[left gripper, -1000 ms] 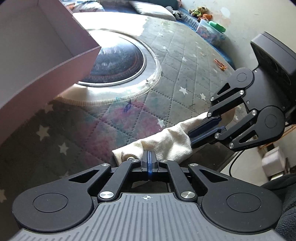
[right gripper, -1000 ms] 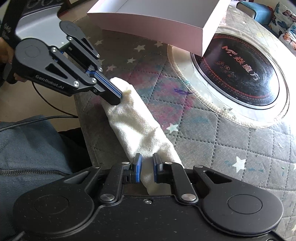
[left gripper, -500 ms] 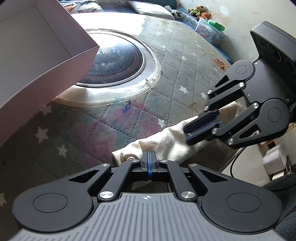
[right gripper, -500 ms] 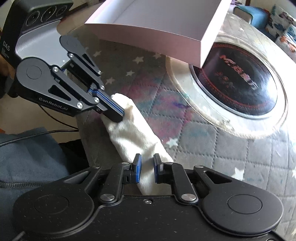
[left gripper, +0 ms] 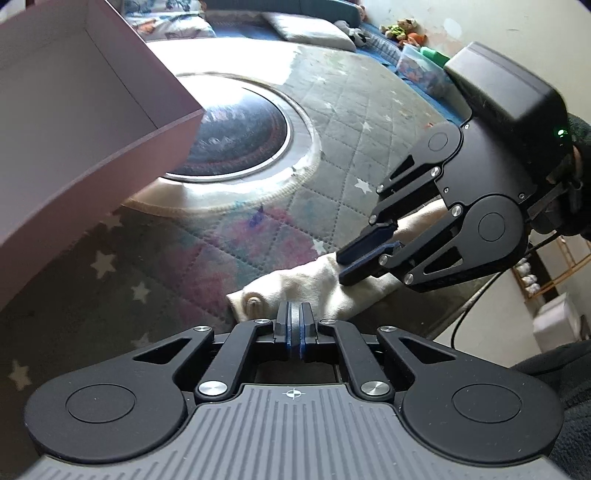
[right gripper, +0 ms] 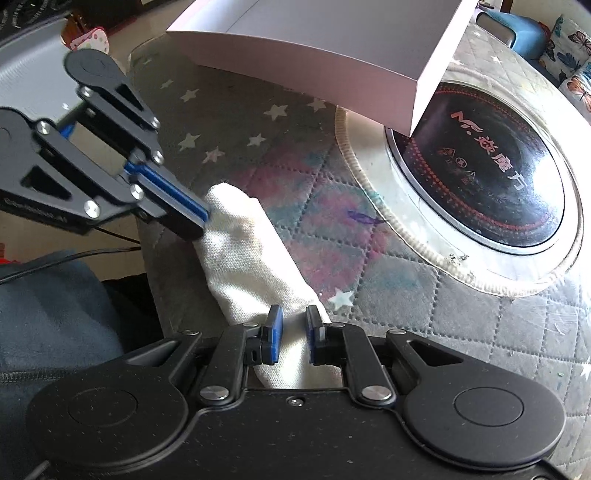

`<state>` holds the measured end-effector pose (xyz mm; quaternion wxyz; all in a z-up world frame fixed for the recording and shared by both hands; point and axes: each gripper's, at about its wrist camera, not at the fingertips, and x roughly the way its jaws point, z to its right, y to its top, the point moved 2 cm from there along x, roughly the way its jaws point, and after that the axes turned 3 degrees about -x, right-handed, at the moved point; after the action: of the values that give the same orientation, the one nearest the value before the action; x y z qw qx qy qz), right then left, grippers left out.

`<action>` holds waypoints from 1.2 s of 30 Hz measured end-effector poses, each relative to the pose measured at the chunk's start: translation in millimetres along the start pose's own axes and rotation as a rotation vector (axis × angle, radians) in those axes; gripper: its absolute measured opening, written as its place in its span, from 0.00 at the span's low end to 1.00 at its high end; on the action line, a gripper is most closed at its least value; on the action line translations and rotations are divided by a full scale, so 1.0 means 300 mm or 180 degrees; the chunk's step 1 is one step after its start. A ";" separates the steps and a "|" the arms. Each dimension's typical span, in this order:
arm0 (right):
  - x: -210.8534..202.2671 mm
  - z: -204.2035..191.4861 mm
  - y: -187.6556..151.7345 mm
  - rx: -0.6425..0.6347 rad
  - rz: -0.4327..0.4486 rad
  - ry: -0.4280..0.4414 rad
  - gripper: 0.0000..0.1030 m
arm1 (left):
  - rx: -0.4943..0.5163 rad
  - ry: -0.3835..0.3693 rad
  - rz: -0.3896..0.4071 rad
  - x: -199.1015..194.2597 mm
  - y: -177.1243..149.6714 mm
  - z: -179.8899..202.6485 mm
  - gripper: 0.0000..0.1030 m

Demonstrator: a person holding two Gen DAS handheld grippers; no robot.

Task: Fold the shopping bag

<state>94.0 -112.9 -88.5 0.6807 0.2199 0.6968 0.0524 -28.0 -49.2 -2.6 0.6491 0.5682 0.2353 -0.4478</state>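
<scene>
Pinching rolled cloth bag (right gripper: 243, 254) at one end with left tool (right gripper: 201, 221), clamping other end in right tool (right gripper: 293, 332); risking unrolling near worktop (right gripper: 424, 288) edge.

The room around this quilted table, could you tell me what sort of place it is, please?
Probably a family living room: a cushion and soft toys lie behind the star-patterned quilted table cover, and an induction hob sits in the table.
</scene>
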 end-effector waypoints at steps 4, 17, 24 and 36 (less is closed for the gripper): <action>0.002 -0.007 0.001 -0.0037 -0.0003 -0.0015 0.15 | 0.0128 0.0214 0.0004 -0.015 0.006 0.029 0.06; 0.003 -0.010 0.002 -0.0084 0.0018 -0.0026 0.15 | 0.0439 0.0513 -0.0078 -0.012 0.015 0.100 0.11; 0.002 -0.019 0.003 -0.0049 0.0038 -0.0042 0.15 | 0.0638 0.0604 -0.0098 -0.015 0.023 0.119 0.11; 0.000 -0.019 0.002 -0.0078 0.0040 -0.0063 0.15 | 0.0816 0.0610 -0.0241 0.029 0.039 0.038 0.13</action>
<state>88.7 -111.2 -87.8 0.6899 0.2165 0.6879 0.0630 -16.0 -63.3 -0.7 0.5285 0.6772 0.2583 -0.4421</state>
